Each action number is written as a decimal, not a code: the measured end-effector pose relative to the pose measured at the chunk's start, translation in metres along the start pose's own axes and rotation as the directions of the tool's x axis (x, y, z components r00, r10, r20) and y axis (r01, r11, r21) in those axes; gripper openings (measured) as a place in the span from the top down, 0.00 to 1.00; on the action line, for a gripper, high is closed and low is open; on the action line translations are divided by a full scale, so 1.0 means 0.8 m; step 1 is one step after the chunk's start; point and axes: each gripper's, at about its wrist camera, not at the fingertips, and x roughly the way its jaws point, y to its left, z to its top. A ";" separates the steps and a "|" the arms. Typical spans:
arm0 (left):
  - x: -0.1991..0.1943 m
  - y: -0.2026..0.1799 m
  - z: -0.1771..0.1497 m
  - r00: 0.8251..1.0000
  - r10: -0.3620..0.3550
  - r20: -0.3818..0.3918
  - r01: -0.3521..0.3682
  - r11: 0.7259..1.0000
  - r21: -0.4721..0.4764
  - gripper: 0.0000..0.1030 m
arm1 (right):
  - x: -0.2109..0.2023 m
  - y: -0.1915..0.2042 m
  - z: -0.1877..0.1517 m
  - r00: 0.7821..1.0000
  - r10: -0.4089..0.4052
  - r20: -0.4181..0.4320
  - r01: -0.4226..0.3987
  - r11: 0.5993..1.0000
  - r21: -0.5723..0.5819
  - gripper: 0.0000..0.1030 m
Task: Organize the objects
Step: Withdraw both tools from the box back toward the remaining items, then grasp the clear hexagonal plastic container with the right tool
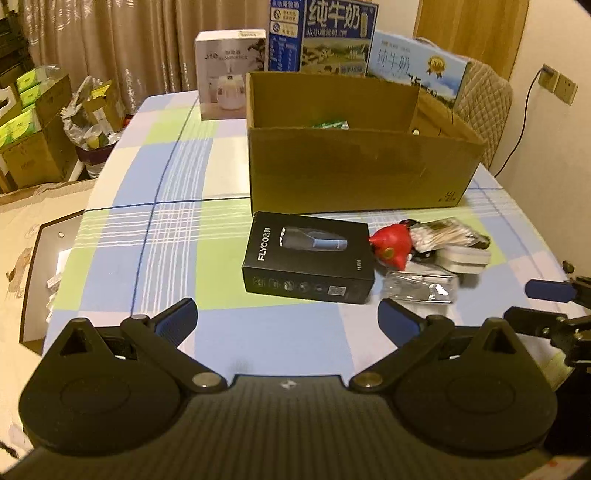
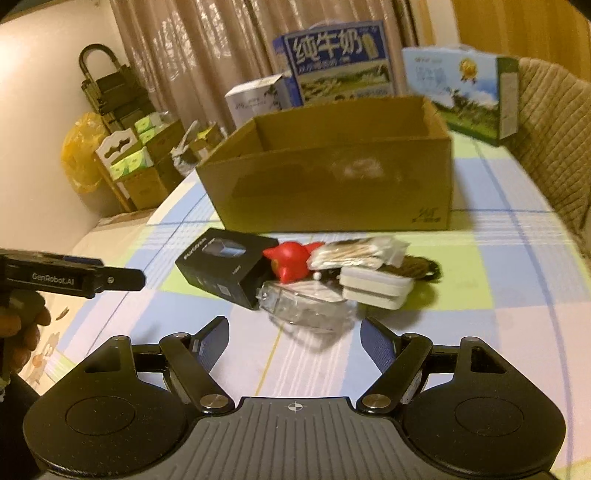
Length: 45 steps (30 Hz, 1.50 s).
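Held the left gripper [image 1: 286, 308] wide open above the near edge of the table [image 1: 177, 221], with nothing between the fingers. Held the right gripper [image 2: 292, 321] open too, also empty, low over the checked cloth.

Found the carton [image 1: 362, 166] at 12 o'clock from the left gripper, standing on the table with its top open. Noticed something green [image 1: 330, 124] inside it, perhaps a small packet; saw too little of it to be sure.

Saw the black box [image 1: 306, 258] lying flat just in front of the carton, between the carton and the left gripper. Found the red toy [image 1: 391, 247] touching the box's right end, at 1 o'clock. Counted three more things in the same pile, at 1 to 2 o'clock: a swab pack [image 1: 443, 232] on top, a white case [image 1: 465, 258] under it, and a clear bag [image 1: 417, 286] nearest to the gripper.

From the right wrist, saw the clear bag at 12 o'clock, just beyond the fingertips, the black box at 11 o'clock and the white case at 1 o'clock.

Saw behind the carton two milk boxes [image 1: 332, 33] at 12 o'clock and a white box [image 1: 231, 74] at 11 o'clock, all upright on the table.
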 end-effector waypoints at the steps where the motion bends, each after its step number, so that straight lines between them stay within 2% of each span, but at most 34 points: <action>1: 0.008 0.000 0.001 1.000 -0.001 -0.002 0.001 1.000 0.008 0.01 | 0.009 -0.003 0.000 1.000 0.008 -0.004 -0.008 1.000 -0.002 0.27; 8: 0.058 0.005 0.009 1.000 -0.029 0.011 0.029 0.999 0.018 0.01 | 0.057 -0.023 0.002 0.998 0.054 -0.018 -0.054 0.999 -0.006 0.27; 14: 0.085 0.012 0.012 0.999 -0.044 -0.002 0.044 0.999 0.003 0.01 | 0.088 -0.038 0.007 0.997 0.074 -0.035 -0.071 0.994 0.085 0.27; 18: 0.098 0.017 0.018 0.999 -0.026 -0.018 0.026 1.000 -0.001 0.01 | 0.097 -0.045 0.006 0.998 0.056 -0.027 -0.052 0.990 0.131 0.27; 26: 0.111 0.006 0.020 0.999 -0.036 -0.027 0.037 0.999 0.039 0.01 | 0.115 -0.041 0.007 0.999 0.033 -0.021 -0.031 0.992 0.122 0.26; 32: 0.111 0.017 0.021 0.999 -0.043 -0.021 0.043 0.999 -0.002 0.01 | 0.117 -0.037 0.005 1.000 0.016 -0.010 -0.015 0.995 0.094 0.27; 34: 0.111 0.020 0.020 0.999 -0.039 -0.022 0.038 0.999 -0.009 0.01 | 0.115 -0.038 0.005 1.000 0.023 -0.013 -0.022 0.994 0.104 0.35; 38: 0.112 0.023 0.021 0.999 -0.043 -0.024 0.042 0.999 -0.019 0.01 | 0.107 -0.031 0.003 1.000 0.011 -0.016 -0.010 0.997 0.076 0.42; 45: 0.114 0.021 0.020 0.998 -0.061 -0.025 0.060 0.998 -0.025 0.01 | 0.083 -0.006 -0.016 0.995 -0.094 0.026 0.096 0.992 -0.087 0.45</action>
